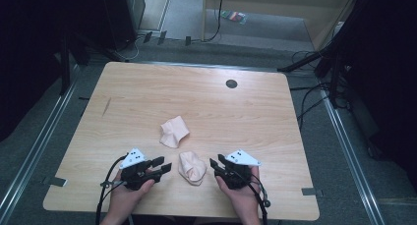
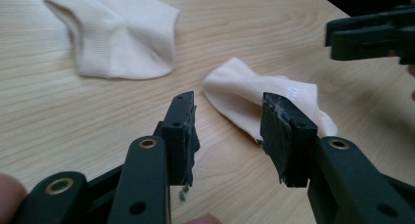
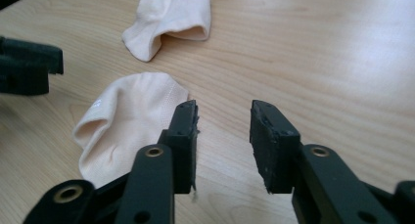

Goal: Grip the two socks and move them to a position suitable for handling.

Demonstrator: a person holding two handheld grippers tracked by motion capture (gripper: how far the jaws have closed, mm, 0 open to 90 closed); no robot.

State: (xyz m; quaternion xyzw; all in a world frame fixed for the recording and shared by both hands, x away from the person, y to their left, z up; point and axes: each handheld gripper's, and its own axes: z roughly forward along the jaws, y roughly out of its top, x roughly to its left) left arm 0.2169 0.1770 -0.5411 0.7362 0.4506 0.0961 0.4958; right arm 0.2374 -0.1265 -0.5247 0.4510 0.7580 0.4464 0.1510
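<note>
Nearest me, both claws sit low over the table [image 1: 147,92] front edge w/ the near sock [image 1: 192,168] as my landmark. Left claw [image 1: 163,165] is just left of that sock, jaws part open, nothing between them; in the left gripper view the left claw [image 2: 229,136] points at the sock's [image 2: 259,99] closed end, pads clear of the cloth. Right claw [image 1: 215,165] is just right of the sock, also part open and empty; from the right gripper view the right claw [image 3: 224,138] has the sock [image 3: 129,121] off to one side, its open cuff facing the camera, cloth not touching either pad.

Beyond the near sock, toward the table centre, lies the far sock [image 1: 174,131], crumpled, apart from the near one.

Handling, my read: thin knit, v. light, limp, no stiffness, so it'll sag and fold once lifted, and may drag on the wood rather than slide. Not fragile. Best hold prob. at the ribbed cuff edge w/ one claw and the toe end w/ the other, pinching both layers so it stays stretched flat betw. them
</note>
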